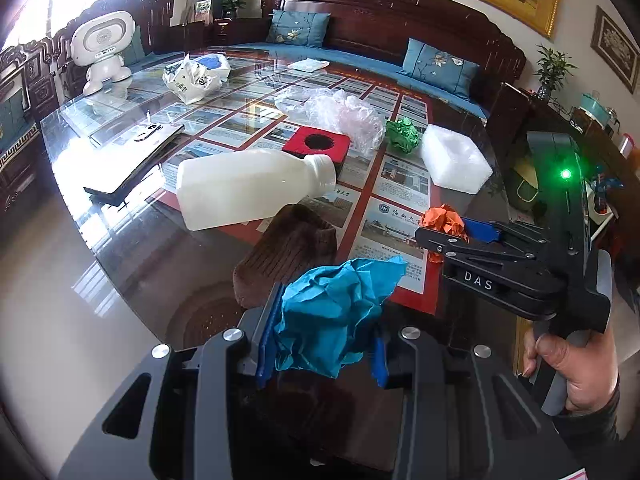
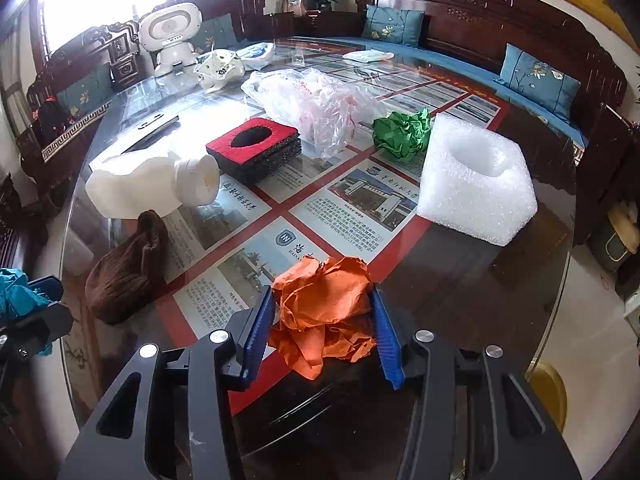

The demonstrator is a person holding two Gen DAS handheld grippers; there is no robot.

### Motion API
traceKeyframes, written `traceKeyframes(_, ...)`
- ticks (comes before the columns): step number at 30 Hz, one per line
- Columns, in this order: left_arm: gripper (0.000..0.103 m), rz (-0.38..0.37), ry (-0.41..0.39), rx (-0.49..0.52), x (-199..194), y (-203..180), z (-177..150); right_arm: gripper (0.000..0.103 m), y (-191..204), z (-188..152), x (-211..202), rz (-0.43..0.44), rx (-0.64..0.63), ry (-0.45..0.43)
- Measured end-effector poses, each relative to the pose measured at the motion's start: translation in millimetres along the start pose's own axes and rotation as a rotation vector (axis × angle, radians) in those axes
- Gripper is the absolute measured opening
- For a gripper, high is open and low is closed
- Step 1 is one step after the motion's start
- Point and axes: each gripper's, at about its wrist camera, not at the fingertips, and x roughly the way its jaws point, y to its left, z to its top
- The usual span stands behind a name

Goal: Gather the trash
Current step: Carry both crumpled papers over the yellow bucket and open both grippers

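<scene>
Glass table [image 2: 460, 280], round, posters under the pane. Far left: white robot toy [image 2: 170, 34] at the back rim, printed plastic bag [image 2: 218, 66] just beside. Left near rim: white plastic bottle [image 2: 148, 182] lying on its side, capped end toward centre; brown knit sock [image 2: 126, 270] slumped just in front of it. Left gripper [image 1: 322, 338] at lower left, blue pads clamped narrow on blue crumpled paper [image 1: 336, 312], wad raised in front of the sock. Centre: red-topped black foam block [image 2: 254, 148] with an oval hole, clear crumpled plastic bag [image 2: 316, 104] touching its back right corner. Right gripper [image 2: 322, 336] low over the near edge, blue pads pressed to both sides of orange crumpled paper [image 2: 324, 308]; cannot tell whether lifted or resting on the glass. Right of centre: green crumpled paper [image 2: 402, 132] against white foam packing block [image 2: 476, 180], hollow facing up. Behind: dark carved wooden sofa [image 2: 480, 12] with blue cushions.
</scene>
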Motion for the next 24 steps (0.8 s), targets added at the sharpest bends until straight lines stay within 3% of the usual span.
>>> traceKeyframes(12, 0.037, -0.062, 0.024, 0.083, 22, -50, 13, 0.046, -31, -19, -50, -0.026, 0.040, -0.060)
traceKeyframes(24, 0.037, -0.159, 0.057, 0.241, 47, -156, 21, 0.047, -105, -55, -106, -0.117, 0.130, -0.126)
